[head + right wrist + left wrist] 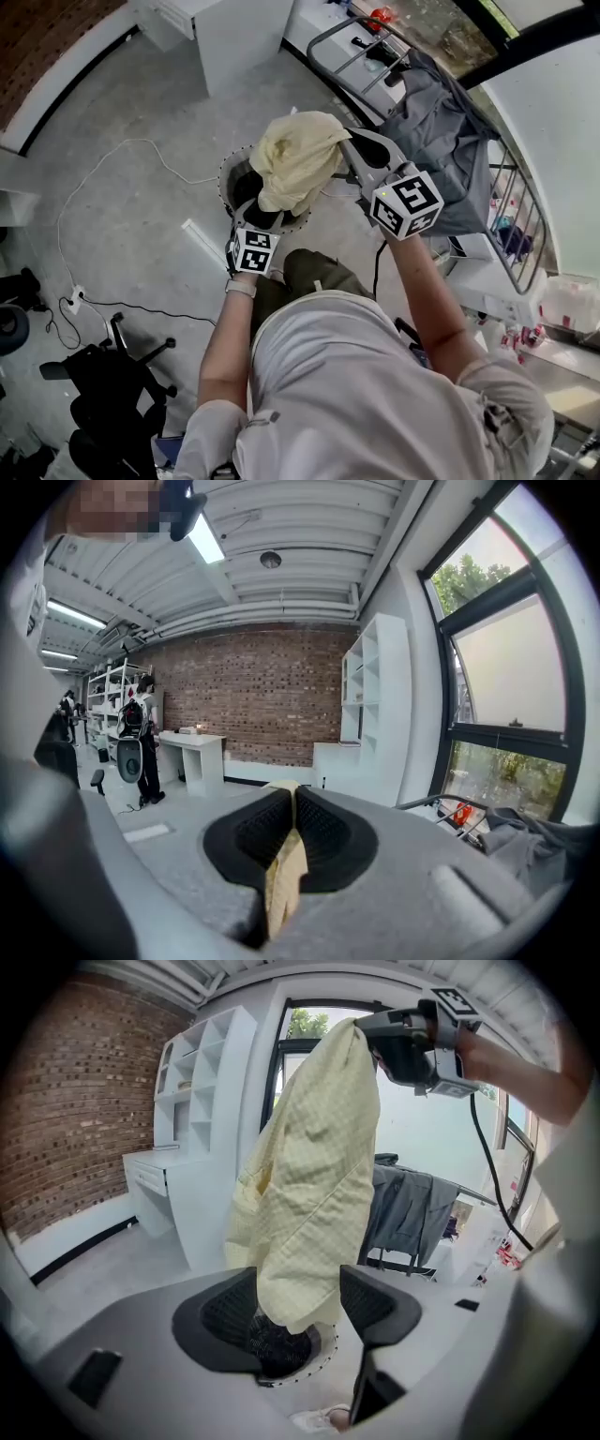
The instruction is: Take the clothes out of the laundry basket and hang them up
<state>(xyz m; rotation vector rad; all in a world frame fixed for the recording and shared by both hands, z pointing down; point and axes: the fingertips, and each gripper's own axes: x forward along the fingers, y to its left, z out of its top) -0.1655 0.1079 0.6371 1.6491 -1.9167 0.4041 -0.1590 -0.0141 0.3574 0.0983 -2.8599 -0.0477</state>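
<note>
Close by, the person's right gripper (292,801) is clamped on a pale yellow garment (298,159), which hangs above the laundry basket (228,176). Left gripper (298,1309) stands wide open, the cloth's hem hanging unpinched between its jaws. A grey garment (433,131) drapes the drying rack (525,220).

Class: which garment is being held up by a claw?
The pale yellow garment, pinched in the right claw; the grey one hangs on the rack.
</note>
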